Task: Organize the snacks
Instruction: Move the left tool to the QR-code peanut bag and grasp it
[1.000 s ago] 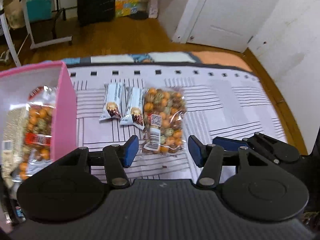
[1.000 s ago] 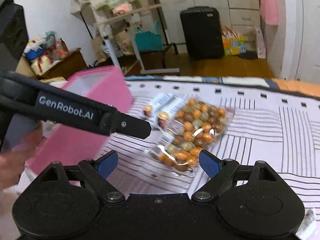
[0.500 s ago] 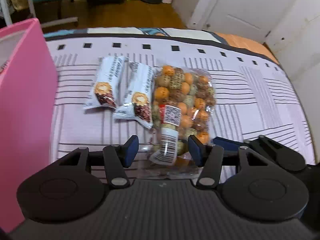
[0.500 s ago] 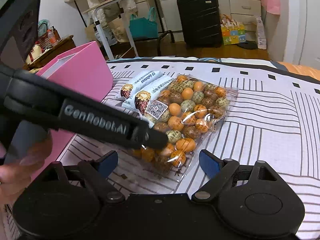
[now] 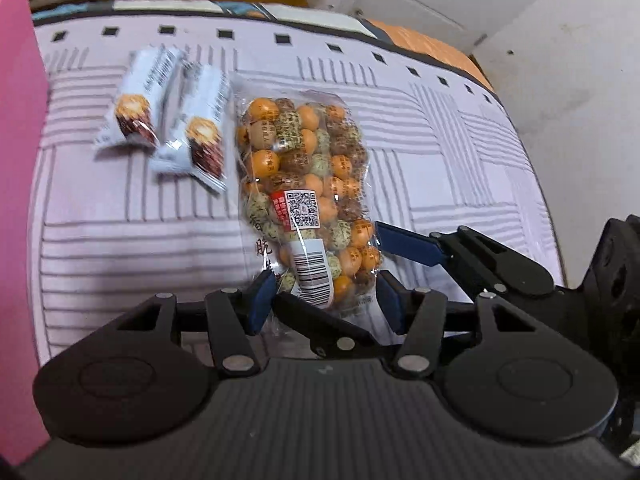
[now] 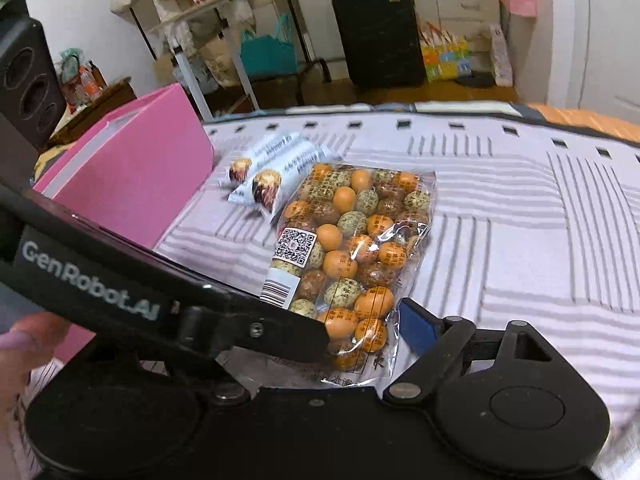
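On the striped white bed cover (image 5: pixel 420 152) lies a see-through plastic bag of orange and speckled round snacks (image 5: pixel 308 184). Two white wrapped snack bars (image 5: pixel 172 116) lie just beside it, near a tall pink box (image 6: pixel 132 184). The left gripper (image 5: pixel 322 300) has its blue pads on both sides of the bag's near end, not squeezing it. The right gripper (image 6: pixel 360 332) is wide and closing around that same end. A hand (image 6: pixel 20 344) shows at the edge.

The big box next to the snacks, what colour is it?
Pink. The box shows best in the right wrist view.
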